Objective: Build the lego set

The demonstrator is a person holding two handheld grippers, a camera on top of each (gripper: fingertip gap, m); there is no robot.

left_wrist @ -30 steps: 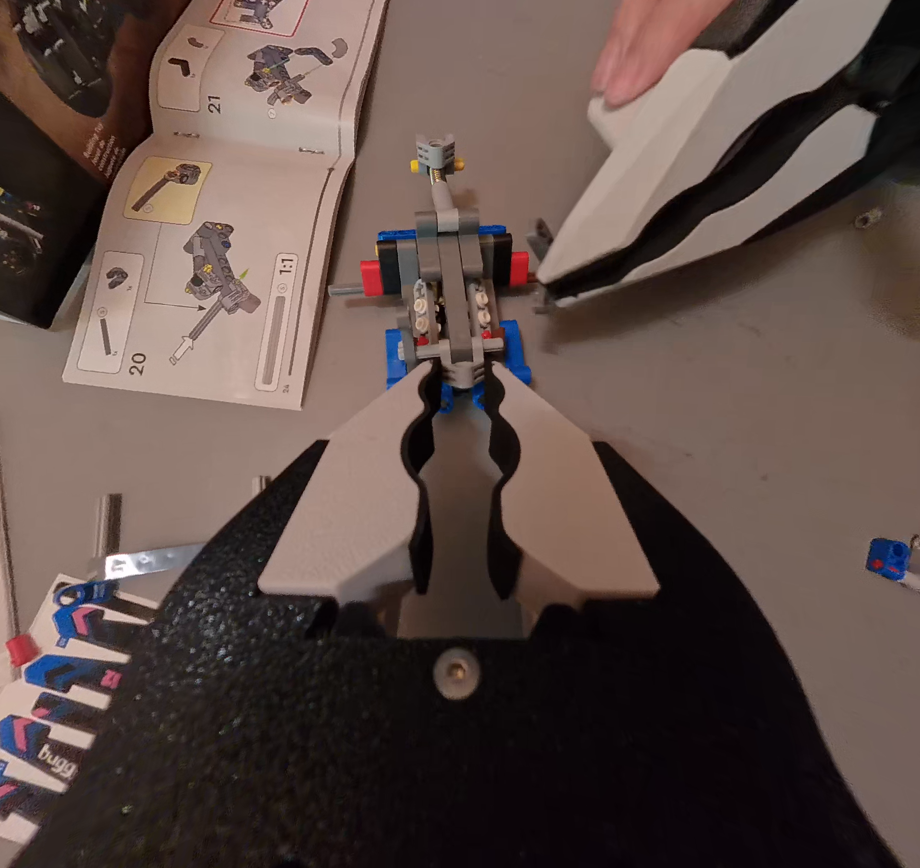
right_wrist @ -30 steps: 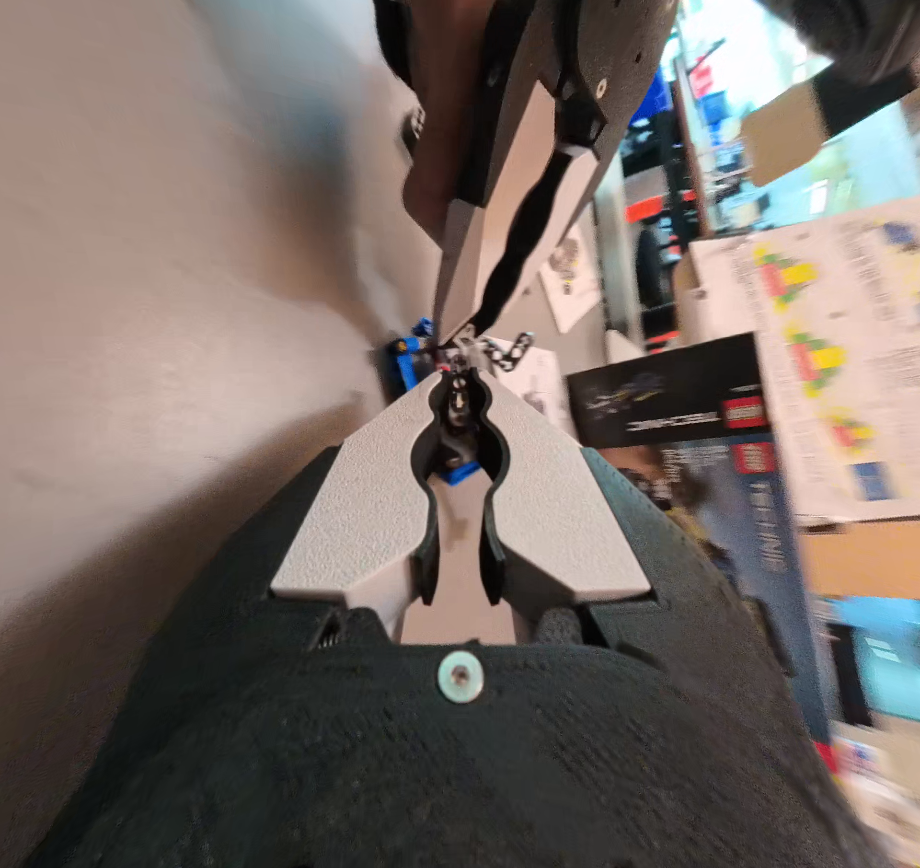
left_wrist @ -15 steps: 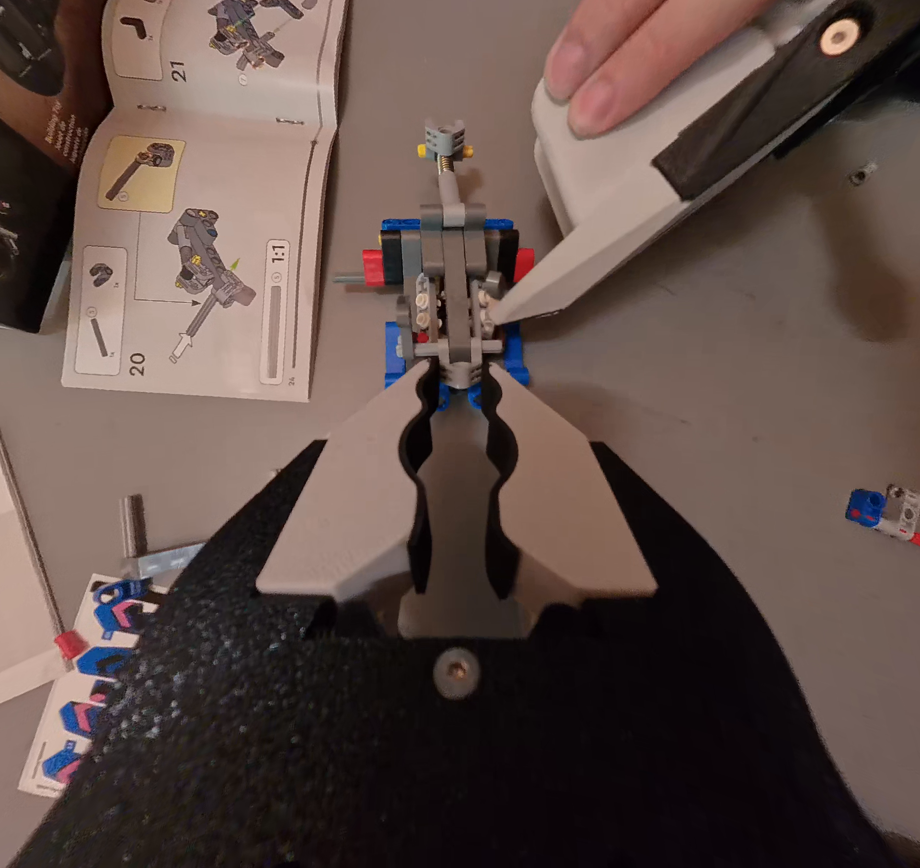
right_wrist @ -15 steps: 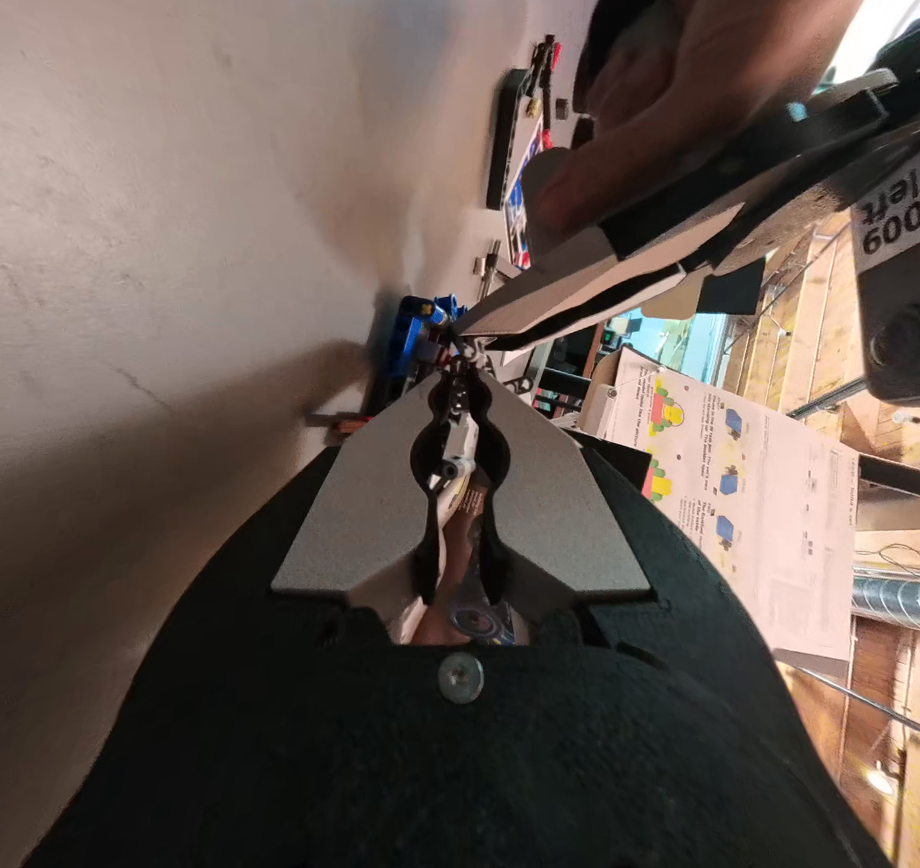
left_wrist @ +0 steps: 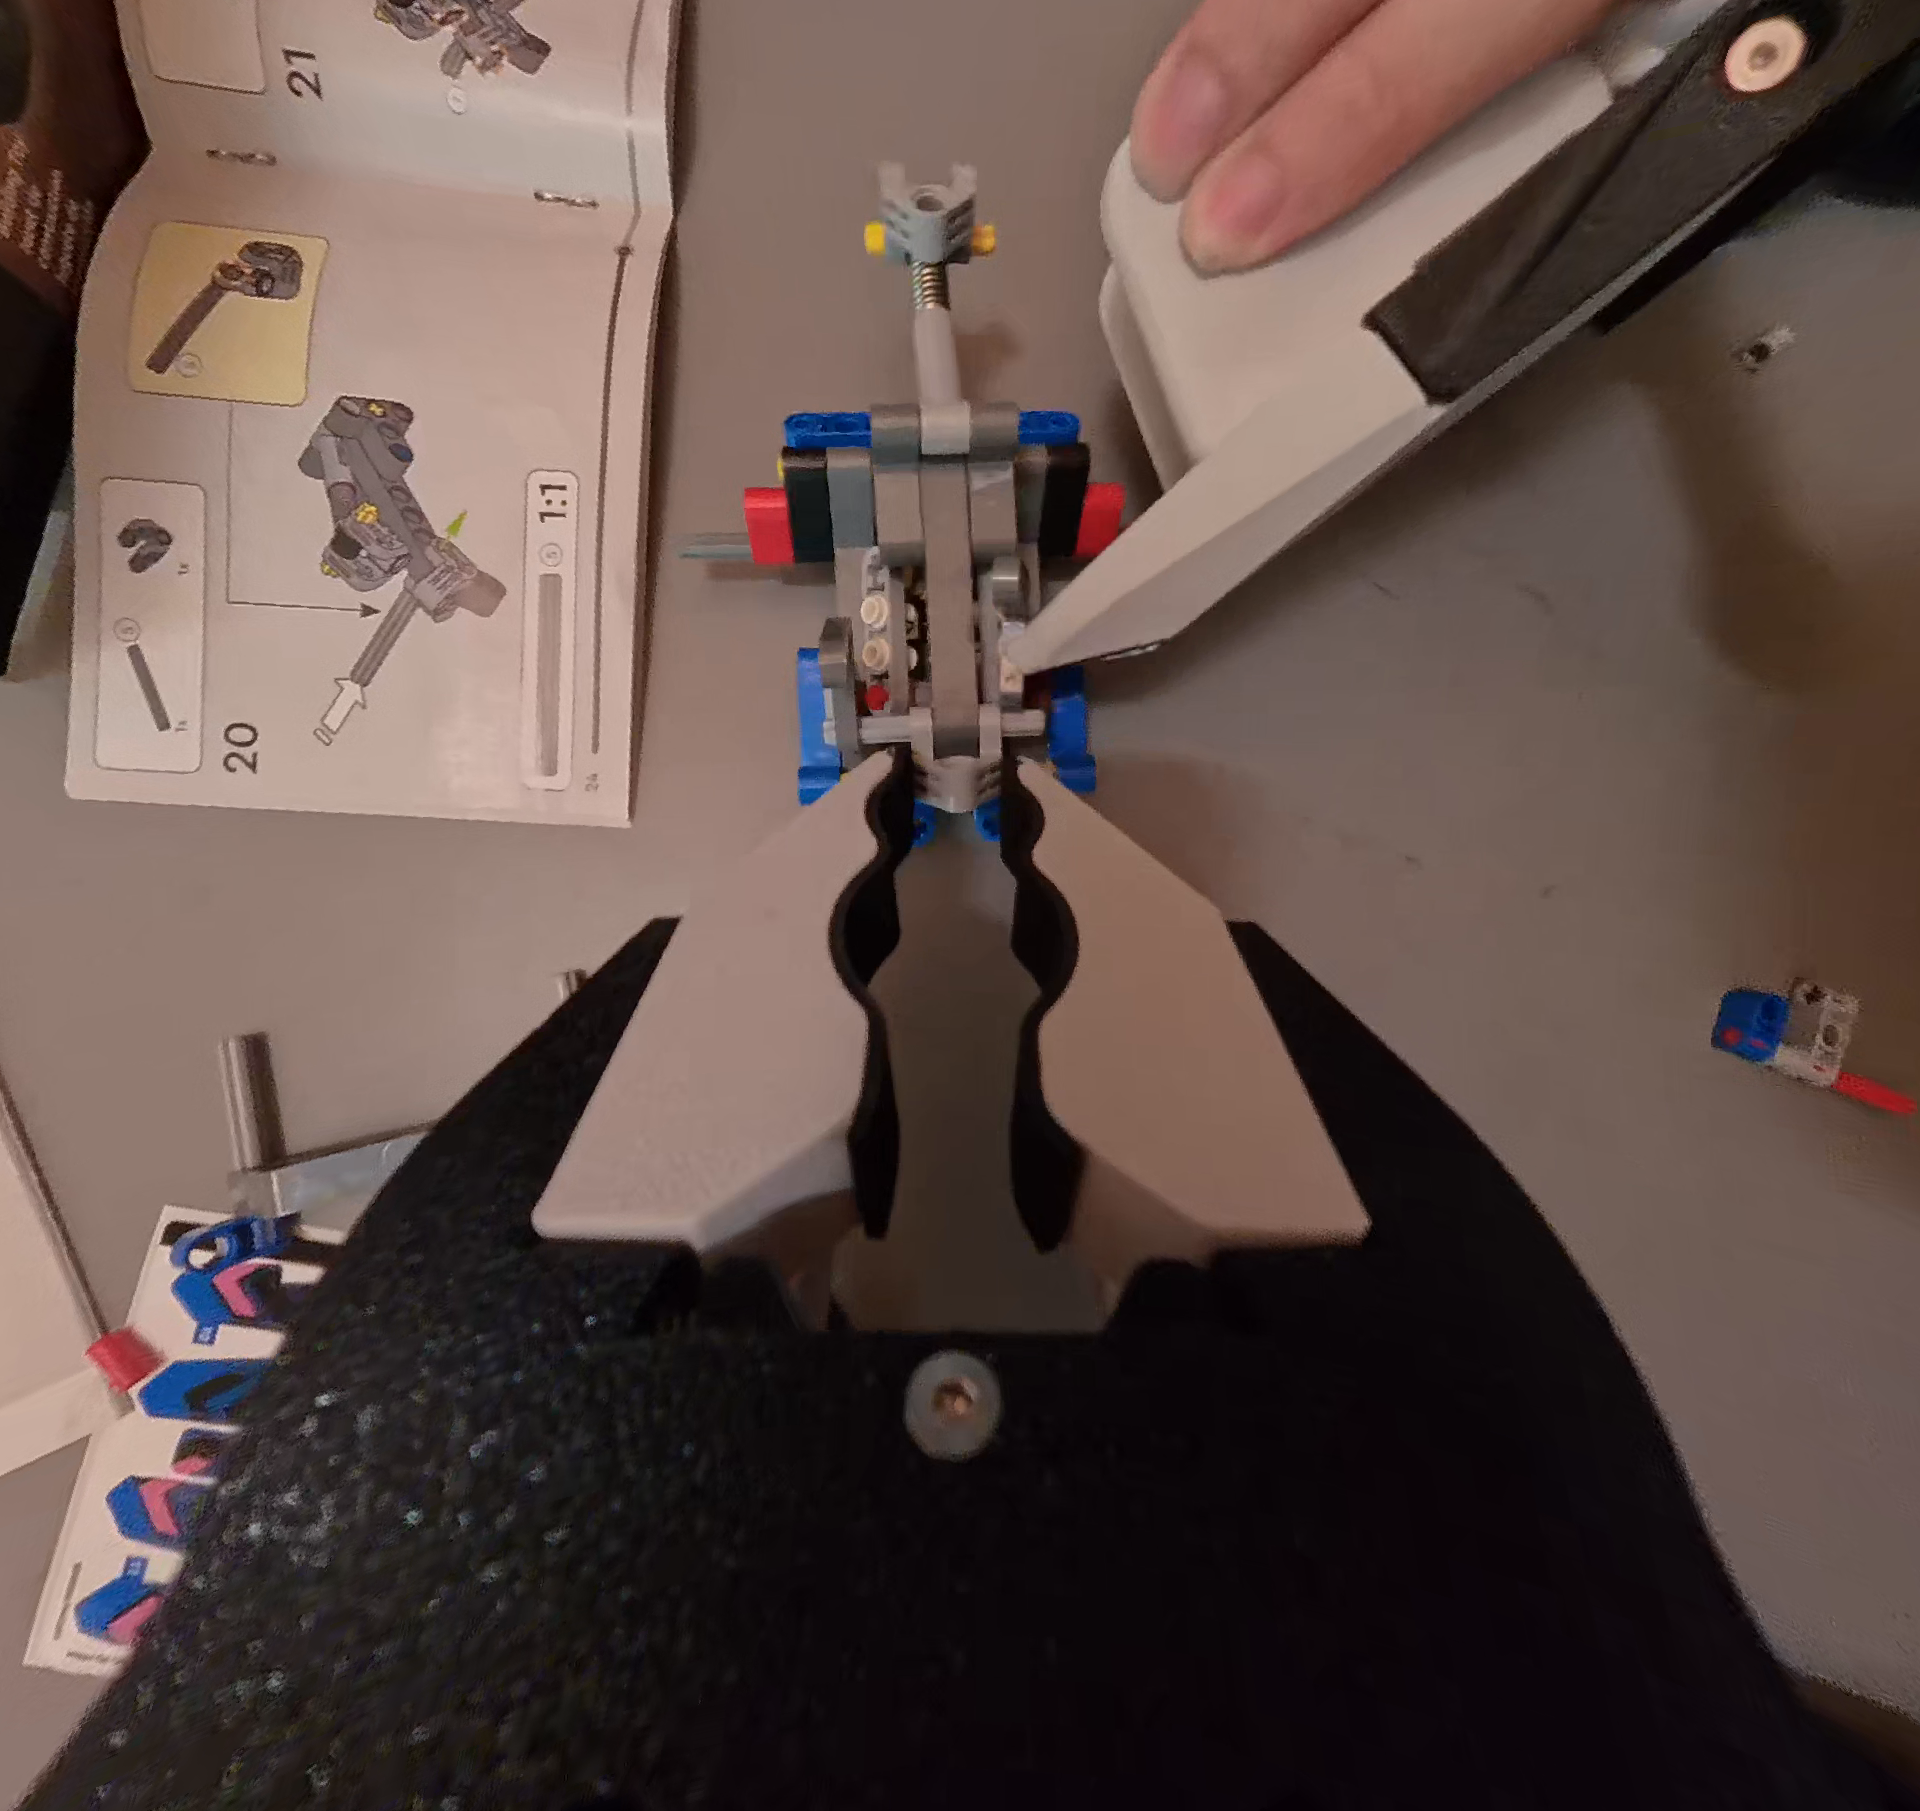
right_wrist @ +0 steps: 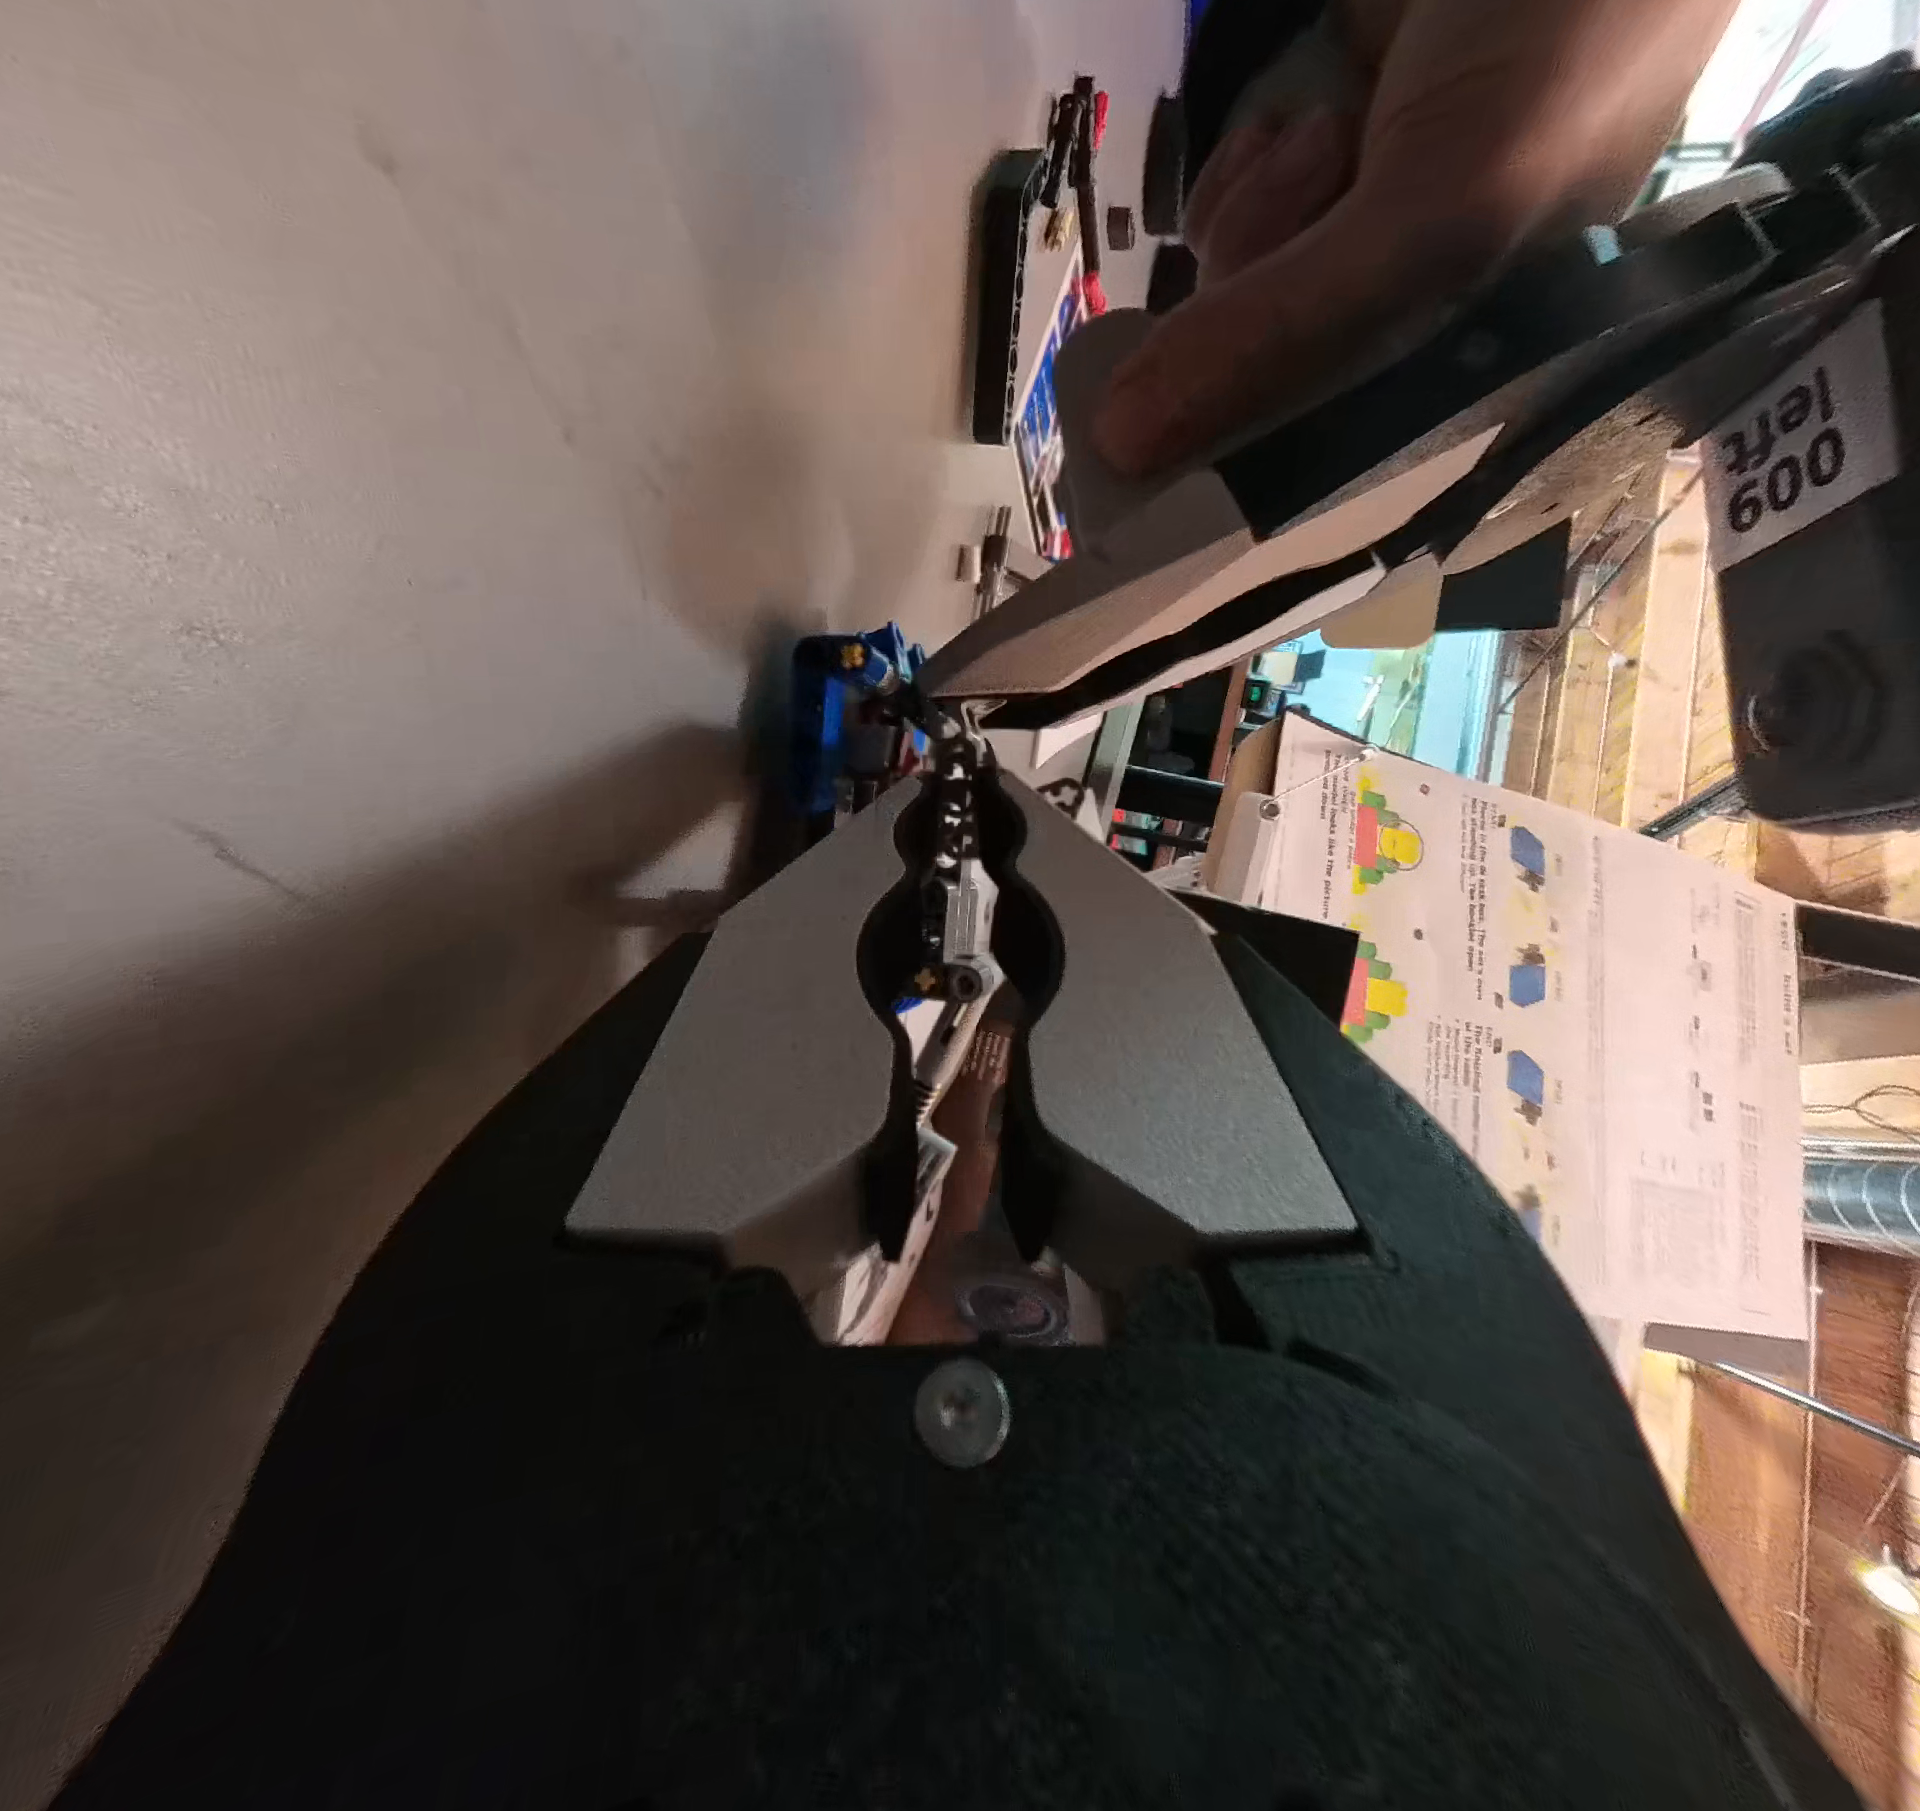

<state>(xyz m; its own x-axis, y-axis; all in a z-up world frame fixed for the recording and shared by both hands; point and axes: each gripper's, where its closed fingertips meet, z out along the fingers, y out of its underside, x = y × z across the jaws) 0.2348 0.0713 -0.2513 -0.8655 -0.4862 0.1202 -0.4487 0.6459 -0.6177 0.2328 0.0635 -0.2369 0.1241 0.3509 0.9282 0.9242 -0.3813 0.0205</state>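
Brick model [left_wrist: 940, 556] flat on the desk [left_wrist: 1455, 826], beside an open instruction booklet [left_wrist: 364, 411] — rear grey stub pinched in the left claw [left_wrist: 956, 785]. Right claw [left_wrist: 1023, 655] tipped against its right flank, seemingly nipping a grey part there — too crowded to be sure.

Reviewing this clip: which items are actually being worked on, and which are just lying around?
In use:
- brick model, gripped at its near end by the left hand-held gripper
- right hand-held gripper, tip against the model's side

Lying about:
- booklet
- sticker sheet
- small blue-and-grey piece
- metal rod
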